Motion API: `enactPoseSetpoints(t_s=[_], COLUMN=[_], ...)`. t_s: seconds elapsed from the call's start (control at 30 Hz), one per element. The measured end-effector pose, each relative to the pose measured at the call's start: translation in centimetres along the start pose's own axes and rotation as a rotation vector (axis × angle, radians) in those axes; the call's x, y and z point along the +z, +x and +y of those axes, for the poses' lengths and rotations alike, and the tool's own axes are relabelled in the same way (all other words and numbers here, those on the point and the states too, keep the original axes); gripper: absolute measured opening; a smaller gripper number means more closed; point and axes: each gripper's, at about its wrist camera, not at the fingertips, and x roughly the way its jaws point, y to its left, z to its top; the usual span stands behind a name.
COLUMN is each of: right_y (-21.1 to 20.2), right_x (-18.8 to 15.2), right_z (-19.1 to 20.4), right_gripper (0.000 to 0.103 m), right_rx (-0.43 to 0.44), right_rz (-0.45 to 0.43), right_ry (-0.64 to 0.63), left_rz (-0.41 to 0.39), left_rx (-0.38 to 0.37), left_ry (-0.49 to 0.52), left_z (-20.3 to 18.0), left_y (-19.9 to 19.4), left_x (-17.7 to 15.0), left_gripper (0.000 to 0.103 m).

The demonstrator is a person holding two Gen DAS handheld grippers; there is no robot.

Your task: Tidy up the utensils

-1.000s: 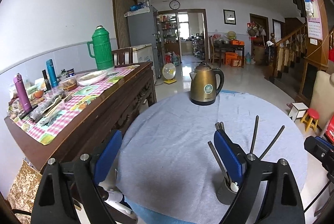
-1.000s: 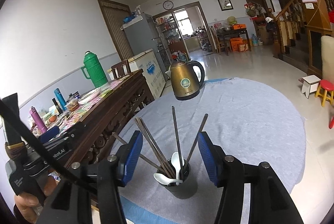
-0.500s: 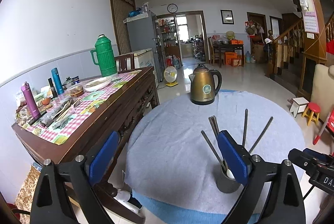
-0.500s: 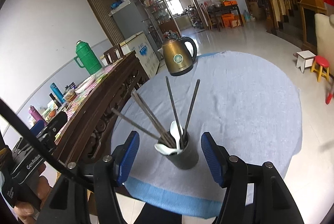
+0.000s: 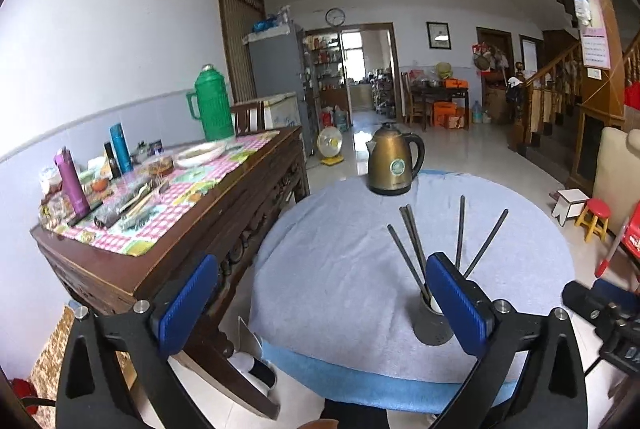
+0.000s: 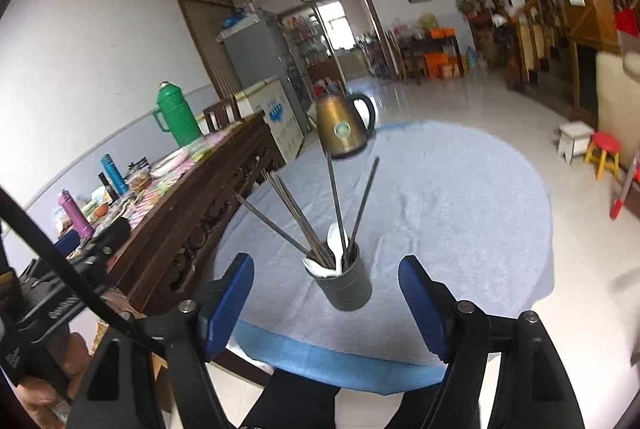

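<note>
A dark cup (image 6: 347, 283) stands on the round table's grey cloth (image 6: 452, 213) near its front edge. It holds several dark chopsticks (image 6: 335, 205) and a white spoon (image 6: 334, 241). My right gripper (image 6: 326, 303) hangs just short of the cup. Its jaws are opening, and the blue pads (image 6: 230, 303) stand clear of the cup on both sides. My left gripper (image 5: 322, 305) is to the left of the cup (image 5: 430, 327), jaws opening wide over bare cloth with nothing between them. Its right finger (image 5: 456, 303) hides part of the cup and the chopsticks (image 5: 412, 249).
A brass kettle (image 5: 394, 165) stands at the table's far side. A long wooden sideboard (image 5: 192, 229) on the left carries a green thermos (image 5: 212, 105), bottles and dishes. Small stools (image 5: 596, 217) stand at the right. A person's dark legs (image 6: 296, 401) show below the table edge.
Both grippers have drawn back toward the table's near edge and their jaws have widened. The cup, which stood between the right pads, is now ahead of them.
</note>
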Motion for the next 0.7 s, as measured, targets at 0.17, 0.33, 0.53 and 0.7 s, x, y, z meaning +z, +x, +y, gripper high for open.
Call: enactPoseSetpoints(t_s=[0.17,0.33,0.53,0.7], right_y=[1.1,0.6,0.8,0.7], right_x=[-0.5,-0.3,-0.4,-0.5], right_z=[0.1,0.5,0.6,0.9], right_gripper=[0.078,0.078,0.078,0.078], right_rx=[-0.001,-0.001,0.002,0.005], right_rz=[0.027,0.002,0.007,0.002], right_ry=[0.008,-0.001,-0.001,-0.005], left_rz=[-0.013,-0.018,-0.02,-0.021], left_rx=[0.023,0.012,0.014,0.017], left_ry=[0.011,0.013,0.01,0.008], left_z=[0.4,0.4,0.5,0.5], left_y=[-0.3,-0.6,-0.8,-0.9], left_x=[-0.8,-0.8,-0.9,-0.9], left_gripper=[0.103,0.103,0.103,0.103])
